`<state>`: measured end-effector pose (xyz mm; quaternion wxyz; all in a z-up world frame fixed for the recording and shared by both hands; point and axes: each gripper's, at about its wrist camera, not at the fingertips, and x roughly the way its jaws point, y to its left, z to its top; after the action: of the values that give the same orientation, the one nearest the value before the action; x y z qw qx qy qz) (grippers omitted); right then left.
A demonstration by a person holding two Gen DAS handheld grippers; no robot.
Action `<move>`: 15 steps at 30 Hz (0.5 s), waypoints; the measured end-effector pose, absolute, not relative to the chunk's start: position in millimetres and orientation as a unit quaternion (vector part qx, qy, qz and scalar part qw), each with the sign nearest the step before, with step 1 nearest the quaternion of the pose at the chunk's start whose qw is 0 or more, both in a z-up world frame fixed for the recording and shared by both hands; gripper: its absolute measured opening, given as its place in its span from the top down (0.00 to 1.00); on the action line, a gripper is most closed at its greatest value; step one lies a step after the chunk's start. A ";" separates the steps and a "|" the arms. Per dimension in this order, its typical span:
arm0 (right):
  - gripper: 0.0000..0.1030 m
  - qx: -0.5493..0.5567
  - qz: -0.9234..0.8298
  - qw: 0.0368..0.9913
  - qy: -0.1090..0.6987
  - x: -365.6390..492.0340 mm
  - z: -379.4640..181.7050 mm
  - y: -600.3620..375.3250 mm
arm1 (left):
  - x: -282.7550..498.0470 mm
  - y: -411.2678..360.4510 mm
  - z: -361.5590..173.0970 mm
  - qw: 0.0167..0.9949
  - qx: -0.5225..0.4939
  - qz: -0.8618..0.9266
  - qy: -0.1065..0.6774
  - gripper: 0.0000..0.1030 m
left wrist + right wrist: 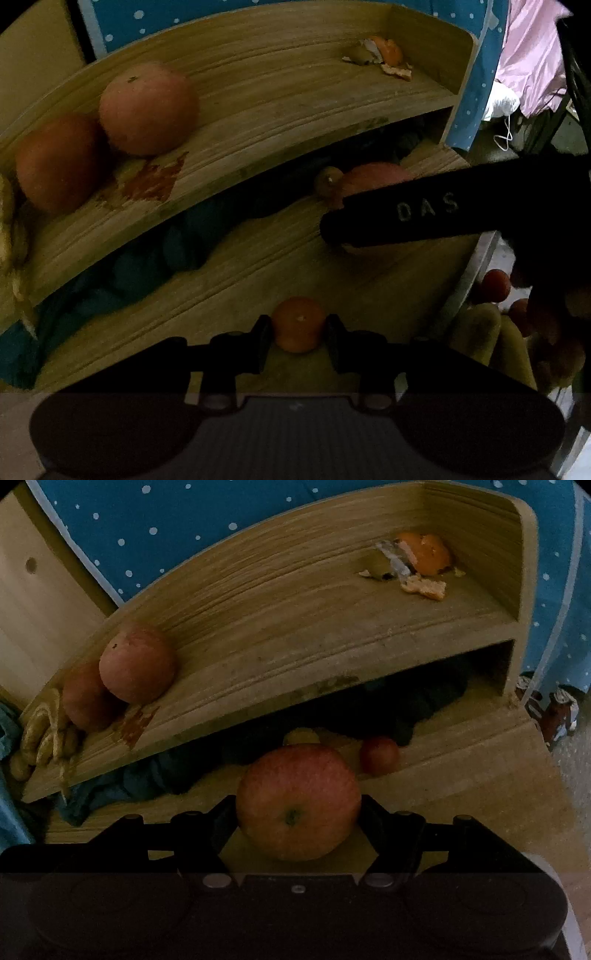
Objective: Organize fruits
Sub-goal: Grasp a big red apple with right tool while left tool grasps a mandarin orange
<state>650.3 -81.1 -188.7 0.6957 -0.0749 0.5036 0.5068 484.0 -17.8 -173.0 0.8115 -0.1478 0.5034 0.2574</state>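
Observation:
A two-tier wooden shelf (280, 92) (295, 627) fills both views. My left gripper (299, 332) is shut on a small mandarin (297, 317), over the front of the lower board. My right gripper (298, 823) is shut on a large red apple (295, 790) (373, 175) at the lower board; its dark finger (388, 218) crosses the left wrist view. A kiwi (327, 181) (301, 736) lies just behind that apple. Two apples (147, 109) (136, 662) sit on the upper board's left end, beside bananas (40, 734).
A peeled orange with loose peel (388, 55) (424, 555) lies at the upper board's right end. A small red fruit (379, 756) rests on the lower board. Dark cloth (147, 775) fills the space under the upper board. More fruit (496, 284) lies right of the shelf.

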 end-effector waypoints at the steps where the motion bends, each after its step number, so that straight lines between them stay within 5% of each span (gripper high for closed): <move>1: 0.31 -0.071 0.507 0.696 0.503 649.2 -188.4 -84.3 | 482.3 -18.4 -171.8 0.812 -0.150 0.258 0.502 0.66; 15: 0.31 -0.026 0.505 0.715 0.484 624.9 -173.3 -124.5 | 441.1 -27.7 -152.7 0.822 -0.151 0.259 0.484 0.66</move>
<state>624.9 -124.5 -173.3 0.7146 -0.0260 0.4837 0.5047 441.1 -27.7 -152.7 0.8221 -0.1511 0.4838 0.2593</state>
